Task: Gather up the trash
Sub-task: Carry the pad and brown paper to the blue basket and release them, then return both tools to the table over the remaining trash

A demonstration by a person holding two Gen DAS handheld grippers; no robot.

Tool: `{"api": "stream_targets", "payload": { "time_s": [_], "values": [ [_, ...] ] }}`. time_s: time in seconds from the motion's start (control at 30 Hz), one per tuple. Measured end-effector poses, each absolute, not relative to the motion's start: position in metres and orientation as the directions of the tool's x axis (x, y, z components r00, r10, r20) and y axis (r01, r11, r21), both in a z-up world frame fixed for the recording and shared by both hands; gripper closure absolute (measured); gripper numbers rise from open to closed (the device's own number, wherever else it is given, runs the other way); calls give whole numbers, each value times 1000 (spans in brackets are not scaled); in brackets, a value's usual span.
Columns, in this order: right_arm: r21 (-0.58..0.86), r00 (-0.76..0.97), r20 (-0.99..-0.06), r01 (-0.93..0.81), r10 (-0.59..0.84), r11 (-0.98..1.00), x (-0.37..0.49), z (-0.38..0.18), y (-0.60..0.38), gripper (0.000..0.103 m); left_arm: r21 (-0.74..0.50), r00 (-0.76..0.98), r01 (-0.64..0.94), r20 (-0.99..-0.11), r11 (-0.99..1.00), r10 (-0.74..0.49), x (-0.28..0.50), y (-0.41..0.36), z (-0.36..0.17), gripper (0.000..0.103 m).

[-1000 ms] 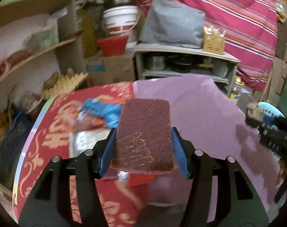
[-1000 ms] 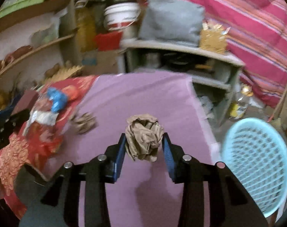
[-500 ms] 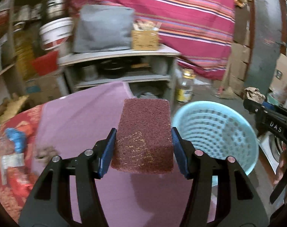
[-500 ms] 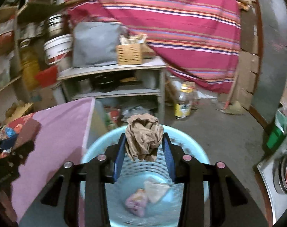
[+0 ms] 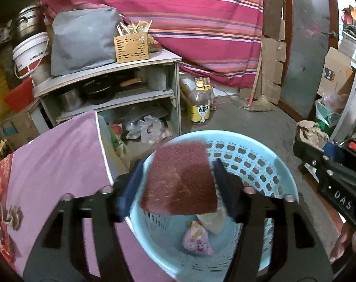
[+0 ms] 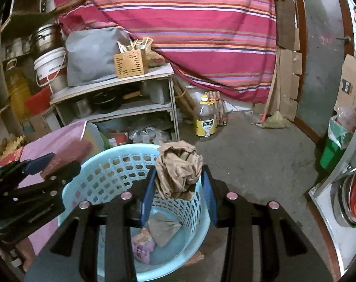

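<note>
A light blue plastic basket [image 5: 267,164] stands on the floor beside the table; a pink wrapper [image 5: 196,239] and a grey scrap [image 5: 213,218] lie in it. My left gripper [image 5: 178,183] is over the basket, its jaws spread, and the dark red scouring pad [image 5: 180,181] sits tilted between them with gaps at both sides. My right gripper [image 6: 179,188] holds a crumpled brown paper ball [image 6: 178,166] over the basket's right rim [image 6: 201,232]. The paper touches the left finger; a small gap shows at the right.
The purple-covered table [image 5: 55,164] lies at the left with more trash [image 5: 12,213] on it. A grey shelf unit [image 5: 112,89] and an oil bottle [image 5: 200,103] stand behind the basket. Bare concrete floor [image 6: 260,159] lies to the right.
Both grippers swung from the table to over the basket. The left jaws have opened and the red pad has tilted loose. The right jaws have widened slightly around the paper.
</note>
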State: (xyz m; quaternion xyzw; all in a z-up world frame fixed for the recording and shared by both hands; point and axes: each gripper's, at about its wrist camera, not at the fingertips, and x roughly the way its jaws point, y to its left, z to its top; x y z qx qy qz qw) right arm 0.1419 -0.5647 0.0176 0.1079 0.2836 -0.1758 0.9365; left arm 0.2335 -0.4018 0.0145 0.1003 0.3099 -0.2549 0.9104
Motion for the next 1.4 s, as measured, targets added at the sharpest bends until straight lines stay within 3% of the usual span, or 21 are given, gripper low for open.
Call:
{"api": "stream_targets", "payload": {
  "time_s": [0.07, 0.27, 0.43, 0.53, 0.7, 0.97, 1.4],
  "values": [
    [107, 779, -570, 386, -262, 916, 143, 17, -564, 65, 27, 695, 509, -602, 861, -392, 234, -398, 17, 18],
    [99, 775, -583, 366, -244, 925, 156, 11, -552, 65, 54, 730, 459, -591, 887, -342, 234, -370, 20, 8],
    [94, 773, -589, 355, -235, 930, 170, 7, -537, 61, 44, 738, 428, -593, 903, -321, 239, -343, 20, 8],
    [106, 774, -586, 366, -239, 925, 175, 5, -533, 29, 51, 748, 411, -590, 910, -305, 242, -331, 21, 8],
    [99, 761, -600, 376, -246, 921, 178, 3, -527, 27, 45, 756, 391, -586, 919, -293, 244, -313, 24, 8],
    [115, 789, -568, 359, -235, 926, 166, 14, -501, 8, 51, 770, 360, -580, 932, -265, 225, -268, 29, 5],
    [122, 812, -576, 198, -93, 973, 158, 5, -374, 4, 115, 801, 170, -595, 979, -70, 195, -83, 22, 5]
  ]
}}
